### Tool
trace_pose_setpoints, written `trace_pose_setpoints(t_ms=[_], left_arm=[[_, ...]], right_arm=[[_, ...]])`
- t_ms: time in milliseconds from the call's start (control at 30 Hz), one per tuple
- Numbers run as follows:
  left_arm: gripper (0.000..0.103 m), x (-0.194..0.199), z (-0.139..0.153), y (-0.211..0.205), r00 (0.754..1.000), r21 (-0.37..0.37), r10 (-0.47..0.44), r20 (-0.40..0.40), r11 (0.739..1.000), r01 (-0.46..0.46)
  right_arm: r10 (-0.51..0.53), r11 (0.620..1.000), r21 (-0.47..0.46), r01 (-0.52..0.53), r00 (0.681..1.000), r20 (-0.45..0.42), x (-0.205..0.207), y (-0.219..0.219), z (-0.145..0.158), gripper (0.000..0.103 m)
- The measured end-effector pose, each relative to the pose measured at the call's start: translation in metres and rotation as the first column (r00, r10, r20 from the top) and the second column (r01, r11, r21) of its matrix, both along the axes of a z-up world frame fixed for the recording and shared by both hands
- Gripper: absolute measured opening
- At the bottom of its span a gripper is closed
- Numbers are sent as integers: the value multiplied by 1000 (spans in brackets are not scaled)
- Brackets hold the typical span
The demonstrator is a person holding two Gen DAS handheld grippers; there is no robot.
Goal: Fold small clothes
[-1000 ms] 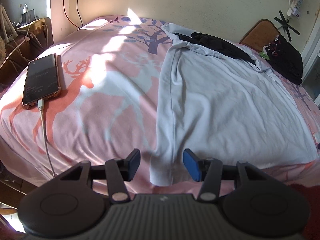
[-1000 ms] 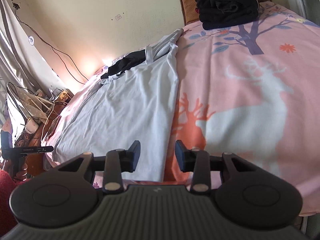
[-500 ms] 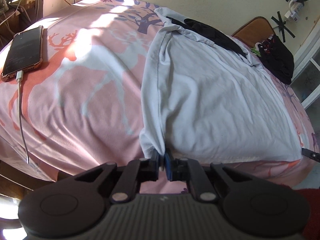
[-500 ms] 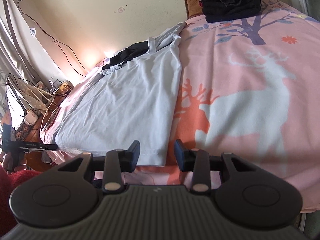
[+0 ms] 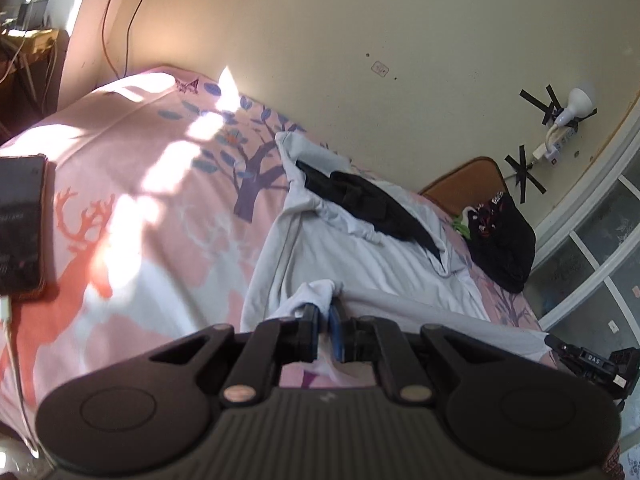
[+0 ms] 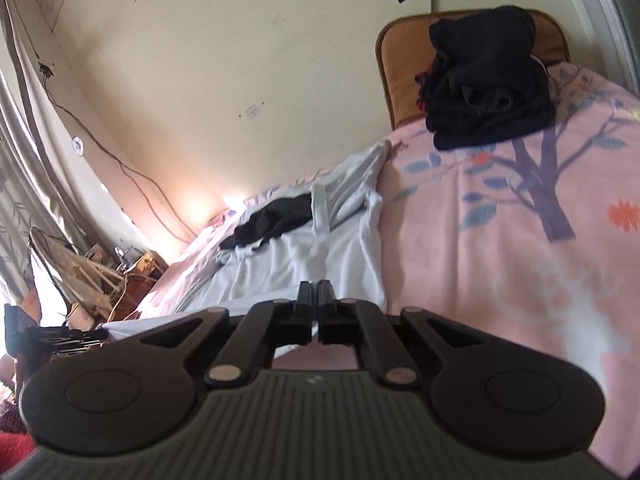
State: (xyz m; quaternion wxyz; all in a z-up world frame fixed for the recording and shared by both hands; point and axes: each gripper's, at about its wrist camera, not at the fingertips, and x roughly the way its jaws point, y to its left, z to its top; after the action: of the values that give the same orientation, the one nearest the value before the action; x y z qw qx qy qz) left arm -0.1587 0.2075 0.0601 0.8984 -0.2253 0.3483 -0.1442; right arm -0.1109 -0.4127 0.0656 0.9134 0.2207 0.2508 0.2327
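While my left gripper point(image 5: 325, 322) pinches the pale shirt point(image 5: 360, 264) hem corner, my right gripper point(image 6: 318, 304) clamps its opposite corner

Bare bed point(image 5: 152, 208) lies open left of the shirt point(image 5: 360, 264); a phone point(image 5: 20, 228) blocks its left edge, black clothes point(image 6: 484, 92) its far-right corner.

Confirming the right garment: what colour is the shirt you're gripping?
Pale blue shirt, clearest in the left wrist view.
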Motion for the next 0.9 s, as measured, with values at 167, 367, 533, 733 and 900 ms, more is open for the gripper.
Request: trace_pose_setpoints(t_ms=[167, 367, 533, 733, 900], left_arm=[[11, 109, 8, -13, 998, 17, 63, -18, 998, -63], [41, 160, -16, -18, 993, 121, 105, -45, 988, -99], [54, 151, -31, -28, 998, 256, 59, -27, 965, -50], [54, 138, -44, -41, 999, 271, 5, -35, 962, 5], [58, 124, -37, -41, 1000, 256, 8, 10, 967, -10]], right_arm=[[-64, 998, -17, 64, 998, 3, 97, 20, 9, 5], [-198, 975, -99, 198, 980, 14, 148, 33, 0, 34], [-94, 972, -209, 107, 993, 71, 115, 61, 1, 49], [178, 963, -196, -187, 982, -61, 137, 129, -10, 46], [333, 895, -247, -372, 924, -187, 174, 201, -48, 44]])
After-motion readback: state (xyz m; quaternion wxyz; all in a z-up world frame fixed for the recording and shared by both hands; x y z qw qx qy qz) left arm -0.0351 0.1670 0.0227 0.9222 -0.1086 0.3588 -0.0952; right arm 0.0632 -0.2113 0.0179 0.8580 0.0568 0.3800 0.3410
